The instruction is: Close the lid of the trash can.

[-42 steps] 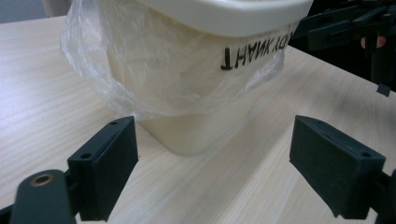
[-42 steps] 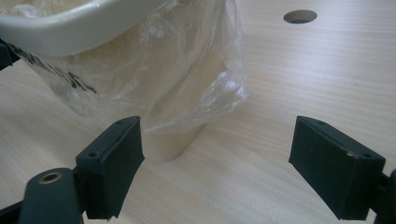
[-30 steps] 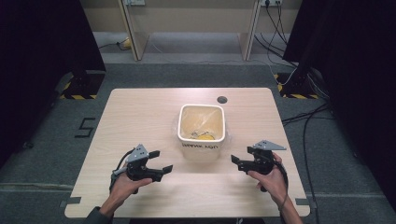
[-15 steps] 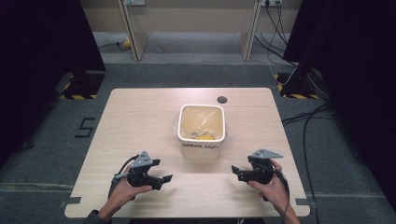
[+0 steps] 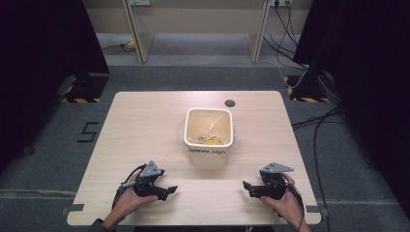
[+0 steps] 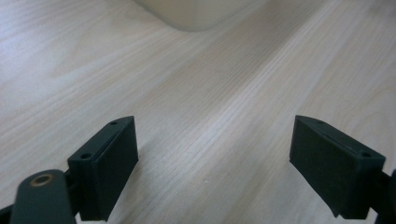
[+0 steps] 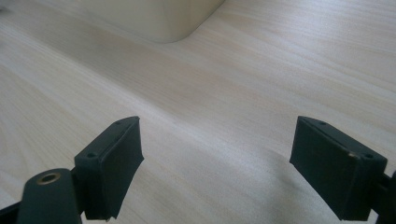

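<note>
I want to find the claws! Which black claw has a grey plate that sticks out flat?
The right claw, on the right side of the table. Its grey plate lies flat and wide; the left claw has a plate tipped up like a small tent.

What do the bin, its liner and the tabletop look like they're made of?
Bin: cream, smooth, matte walls with rounded corners, probably plastic. Liner: thin clear film, crinkled and glossy over the rim, likely a plastic bag. Table: pale wood grain with a satin sheen; solid wood or laminate, I cannot tell.
</note>
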